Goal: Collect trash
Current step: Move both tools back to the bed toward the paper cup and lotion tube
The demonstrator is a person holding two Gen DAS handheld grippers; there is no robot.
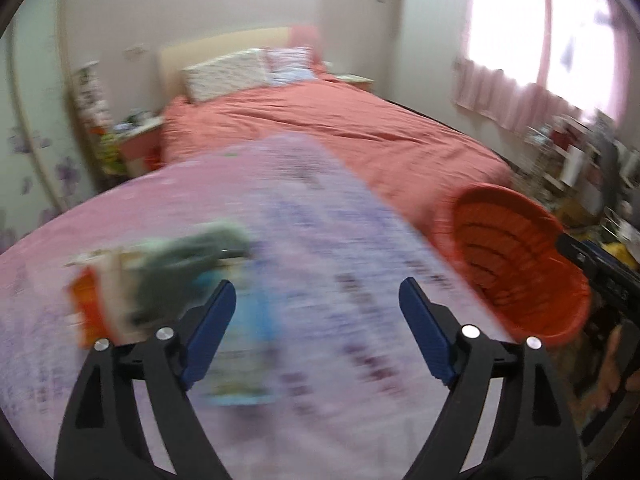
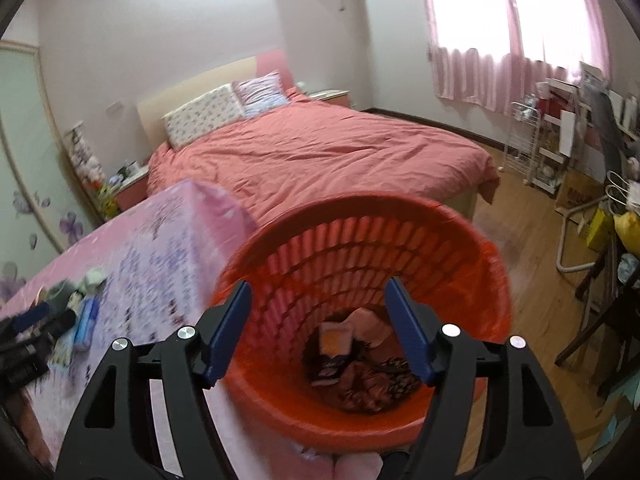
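A red slatted trash basket [image 2: 360, 240] fills the right wrist view, tilted toward the camera, with wrappers and other trash [image 2: 352, 360] at its bottom. My right gripper [image 2: 318, 330] is open at the basket's mouth; how the basket is held is hidden. The basket also shows in the left wrist view [image 1: 516, 260], beside the table's right edge. My left gripper [image 1: 318, 332] is open and empty above a pink floral tablecloth [image 1: 320, 240]. Blurred trash lies there: an orange and white packet [image 1: 96, 304], a grey-green crumpled piece [image 1: 188, 256] and a blue wrapper [image 1: 244, 344].
A large bed [image 2: 320, 152] with a red cover and pillows stands behind the table. A nightstand [image 2: 128, 184] is at its left. Shelves and clutter [image 2: 560, 140] line the right wall under a pink-curtained window. Wooden floor [image 2: 532, 280] lies right of the basket.
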